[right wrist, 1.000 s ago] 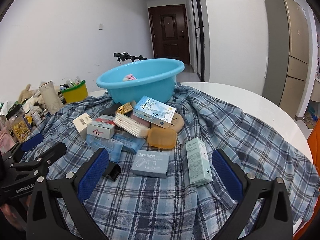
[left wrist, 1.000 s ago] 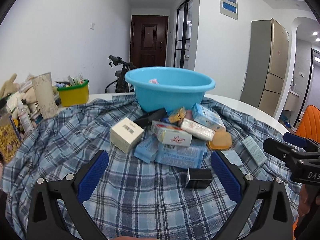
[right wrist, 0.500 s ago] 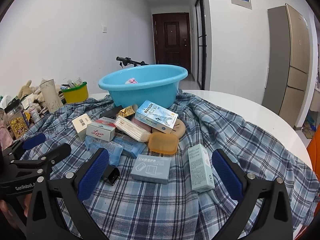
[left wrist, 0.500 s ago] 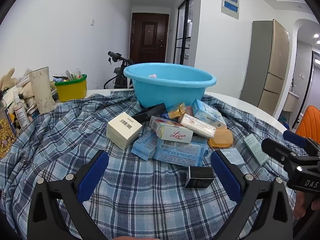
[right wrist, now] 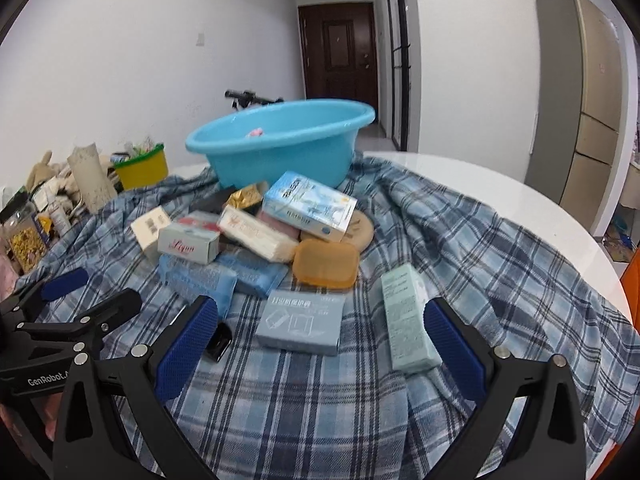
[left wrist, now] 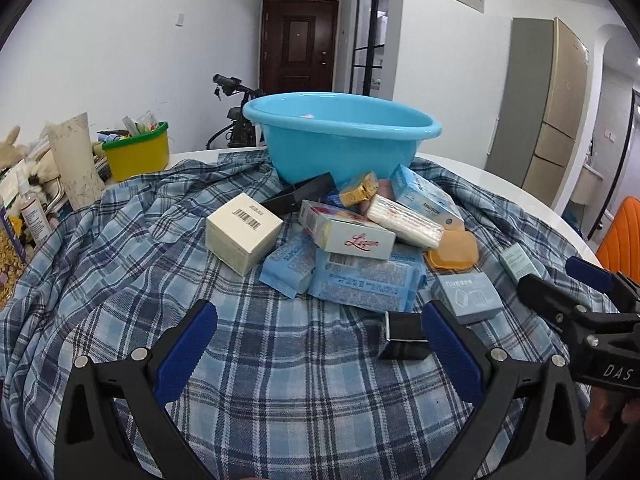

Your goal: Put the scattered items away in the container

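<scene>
Both tools, left (left wrist: pixel 318 344) and right (right wrist: pixel 320 340), gape wide and empty above boxes (left wrist: pixel 352 240) piled before a blue basin (left wrist: pixel 340 140).

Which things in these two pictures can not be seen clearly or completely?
- Contents of the blue basin: both views, its wall hides all but a pink bit.
- Small black box: left wrist view, left tool finger covers its side.
- Round wooden piece: right wrist view, mostly under the blue-white box.
- Mint box print: too small.
</scene>
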